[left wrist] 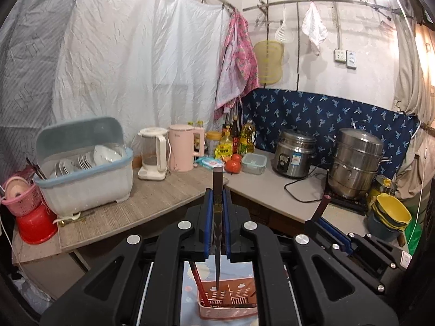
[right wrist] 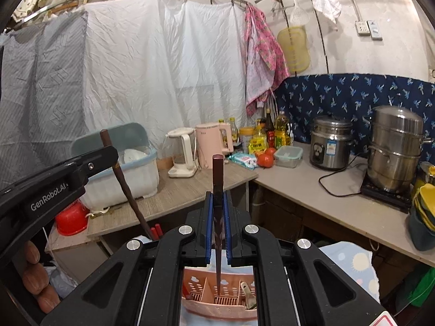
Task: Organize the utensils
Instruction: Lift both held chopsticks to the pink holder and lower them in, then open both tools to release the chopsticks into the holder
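My left gripper (left wrist: 217, 201) is shut on a dark brown chopstick (left wrist: 217, 182), held upright with its tip above a pink slotted utensil basket (left wrist: 227, 311) that holds a few red chopsticks. My right gripper (right wrist: 217, 203) is shut on a second dark chopstick (right wrist: 218, 171), its tip inside the middle compartment of the same pink basket (right wrist: 220, 307). The left gripper (right wrist: 108, 153) with its chopstick (right wrist: 127, 190) shows at the left of the right wrist view. The right gripper (left wrist: 323, 212) shows at the right of the left wrist view.
A dish rack (left wrist: 87, 176) with plates, two kettles (left wrist: 168, 149), oil bottles, tomatoes (left wrist: 233, 166), a rice cooker (left wrist: 295, 153) and a steel steamer pot (left wrist: 353, 163) stand on the L-shaped counter (left wrist: 152, 198). Stacked yellow bowls (left wrist: 391, 212) sit at far right. White sheets hang behind.
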`<state>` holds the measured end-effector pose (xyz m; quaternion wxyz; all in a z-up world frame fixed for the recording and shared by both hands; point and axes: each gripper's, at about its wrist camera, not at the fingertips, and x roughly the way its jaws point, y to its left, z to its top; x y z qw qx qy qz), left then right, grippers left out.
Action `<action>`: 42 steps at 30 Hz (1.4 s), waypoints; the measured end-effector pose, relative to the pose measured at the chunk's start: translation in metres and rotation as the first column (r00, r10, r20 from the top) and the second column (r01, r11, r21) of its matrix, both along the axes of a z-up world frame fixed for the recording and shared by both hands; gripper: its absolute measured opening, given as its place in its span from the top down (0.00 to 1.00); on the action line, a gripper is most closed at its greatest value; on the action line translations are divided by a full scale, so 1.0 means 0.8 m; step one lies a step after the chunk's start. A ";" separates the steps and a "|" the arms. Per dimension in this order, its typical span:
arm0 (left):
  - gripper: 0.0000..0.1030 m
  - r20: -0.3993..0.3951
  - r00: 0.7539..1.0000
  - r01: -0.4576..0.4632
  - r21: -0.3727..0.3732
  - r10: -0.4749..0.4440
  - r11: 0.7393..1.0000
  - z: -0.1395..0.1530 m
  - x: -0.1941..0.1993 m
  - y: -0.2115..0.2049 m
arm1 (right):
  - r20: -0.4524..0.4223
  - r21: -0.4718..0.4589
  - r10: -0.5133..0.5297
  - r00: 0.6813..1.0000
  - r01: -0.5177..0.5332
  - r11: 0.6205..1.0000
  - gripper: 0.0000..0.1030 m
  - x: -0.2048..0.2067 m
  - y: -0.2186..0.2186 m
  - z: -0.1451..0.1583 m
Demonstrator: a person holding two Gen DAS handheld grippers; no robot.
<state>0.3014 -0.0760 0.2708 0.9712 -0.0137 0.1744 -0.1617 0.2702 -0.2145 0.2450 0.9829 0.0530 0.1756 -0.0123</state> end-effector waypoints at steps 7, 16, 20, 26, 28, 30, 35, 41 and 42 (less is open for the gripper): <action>0.93 -0.115 0.993 -0.010 0.029 0.013 1.000 -0.073 0.030 -0.002 | -0.095 0.001 0.009 0.995 -0.009 1.000 0.93 0.019 0.000 -0.065; 0.90 -0.195 0.980 -0.041 0.056 0.051 0.998 -0.131 0.037 0.001 | -0.163 0.004 -0.014 0.986 0.015 1.000 0.89 0.010 -0.011 -0.113; 0.57 -0.191 0.978 -0.073 0.050 0.082 0.996 -0.135 0.029 0.008 | -0.134 -0.011 -0.048 0.990 0.047 0.999 0.67 -0.006 -0.014 -0.111; 0.57 -0.200 0.976 -0.084 0.046 0.092 0.995 -0.140 0.009 0.025 | -0.114 -0.020 -0.064 0.991 0.063 0.998 0.64 -0.038 -0.018 -0.107; 0.57 -0.206 0.974 -0.087 0.042 0.094 0.995 -0.143 0.002 0.032 | -0.119 -0.018 -0.065 0.991 0.063 0.998 0.64 -0.048 -0.019 -0.109; 0.57 -0.216 0.972 -0.091 0.034 0.096 0.995 -0.146 -0.006 0.039 | -0.129 -0.012 -0.064 0.990 0.064 0.998 0.64 -0.059 -0.019 -0.114; 0.57 -0.235 0.967 -0.096 0.031 0.101 0.995 -0.154 -0.027 0.054 | -0.150 -0.007 -0.062 0.987 0.062 0.998 0.64 -0.083 -0.015 -0.124; 0.57 -0.256 0.961 -0.093 0.050 0.103 0.994 -0.173 -0.057 0.064 | -0.185 0.024 -0.059 0.981 0.065 0.998 0.64 -0.119 -0.014 -0.148; 0.57 -0.264 0.959 -0.089 0.050 0.099 0.995 -0.178 -0.062 0.065 | -0.195 0.028 -0.059 0.979 0.066 0.997 0.64 -0.126 -0.013 -0.154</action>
